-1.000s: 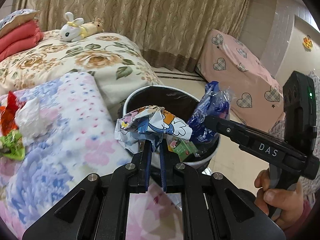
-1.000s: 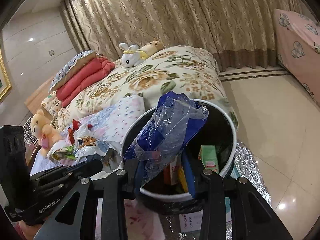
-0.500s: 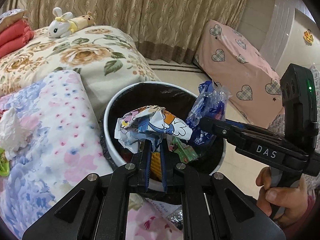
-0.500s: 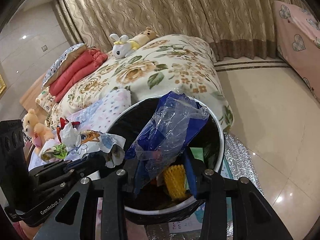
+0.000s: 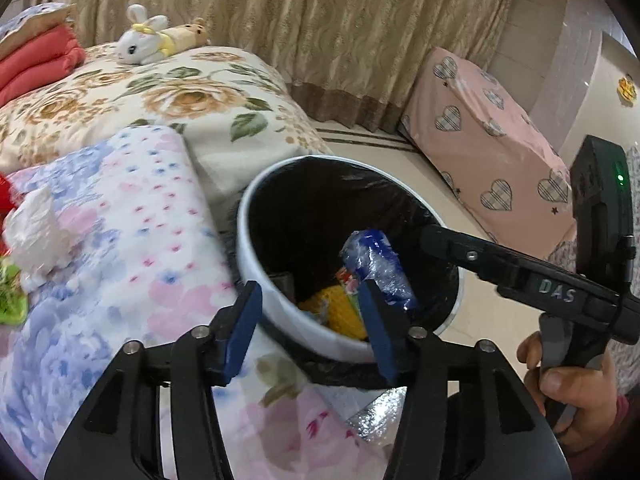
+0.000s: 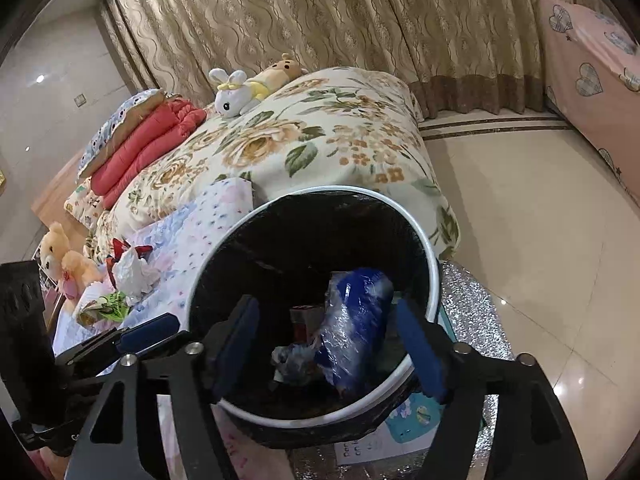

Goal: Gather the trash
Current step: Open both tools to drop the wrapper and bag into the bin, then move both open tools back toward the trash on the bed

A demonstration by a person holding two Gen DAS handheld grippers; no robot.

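Off to the left of my left gripper [image 5: 310,326], on the flowered blanket [image 5: 132,216], lie a crumpled white wrapper [image 5: 34,232] and a green scrap [image 5: 10,300], untouched. Straight ahead sits the white bin [image 5: 304,324] with its black liner; my left gripper hangs over the near rim with its fingers spread wide and nothing between them, and the blue plastic bag [image 6: 356,320] lies loose inside on the other rubbish. To the right, my right gripper [image 6: 330,344] also stands spread and empty over the bin, the bag below it and between its fingers.
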